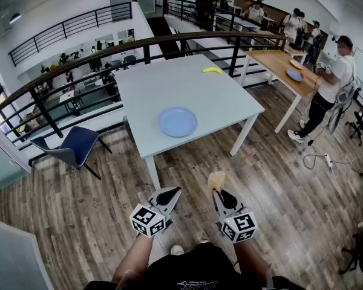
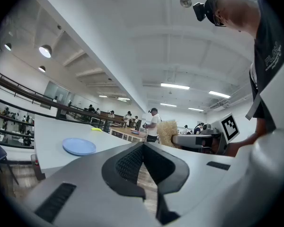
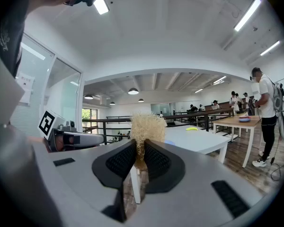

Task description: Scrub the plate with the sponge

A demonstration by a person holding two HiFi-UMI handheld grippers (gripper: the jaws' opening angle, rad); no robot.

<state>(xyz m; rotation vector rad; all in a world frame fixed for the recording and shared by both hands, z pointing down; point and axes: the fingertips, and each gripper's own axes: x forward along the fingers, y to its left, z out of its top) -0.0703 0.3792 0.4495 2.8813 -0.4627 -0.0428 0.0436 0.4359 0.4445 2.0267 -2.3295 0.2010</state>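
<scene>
- Plate [image 1: 177, 121] [image 2: 79, 146]: lying flat on the white table [image 1: 169, 77], towards its near edge, looking round and pale blue.
- Sponge [image 1: 216, 180] [image 3: 144, 126] [image 2: 168, 132]: standing up as a pale, straw-coloured fibrous tuft, being pinched at its lower end, well apart from both dish and tabletop.
- Right gripper [image 1: 221, 193] [image 3: 141, 148]: clamping narrowly on that tuft, pressing it from both sides between the dark ribbed pads, hanging low over the wooden floor [image 1: 78, 222].
- Left gripper [image 1: 169, 193] [image 2: 143, 146]: hanging near its partner at about the same height, jaws meeting tip to tip, gripping nothing, pointing towards the tabletop.
- Yellow object [image 1: 212, 70]: lying near the far edge of the same tabletop, well beyond the blue dish.
- Chair [image 1: 75, 144]: standing off the left side, showing a dark blue seat.
- Person [image 1: 333, 83]: standing far to the right, beside a wooden table [image 1: 284, 68], facing it.
</scene>
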